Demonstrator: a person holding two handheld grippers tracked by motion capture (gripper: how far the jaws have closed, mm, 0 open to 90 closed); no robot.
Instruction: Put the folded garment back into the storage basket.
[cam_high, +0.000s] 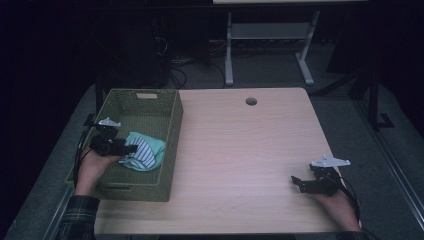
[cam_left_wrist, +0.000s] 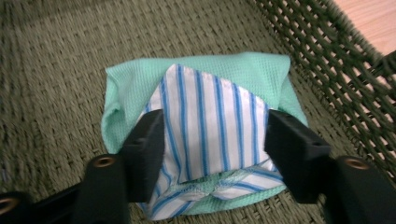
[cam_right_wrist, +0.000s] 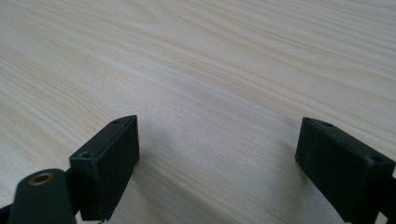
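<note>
A folded cloth (cam_high: 145, 152), mint green with a blue-and-white striped layer on top, lies on the floor of a green woven basket (cam_high: 172, 130) at the table's left. My left gripper (cam_high: 131, 148) reaches into the basket from the left. In the left gripper view its jaws stand wide apart on either side of the striped cloth (cam_left_wrist: 210, 93), so the left gripper (cam_left_wrist: 215, 135) is open around it. My right gripper (cam_high: 296, 182) rests low over the bare wooden table (cam_high: 240, 140) near the front right, and in its own view the right gripper (cam_right_wrist: 219, 140) is open with nothing between the jaws.
The basket's right wall (cam_left_wrist: 327, 60) rises close beside the cloth. A round cable hole (cam_high: 251, 101) sits near the table's far edge. Another desk's white legs (cam_high: 229, 50) and cables stand on the dark floor behind.
</note>
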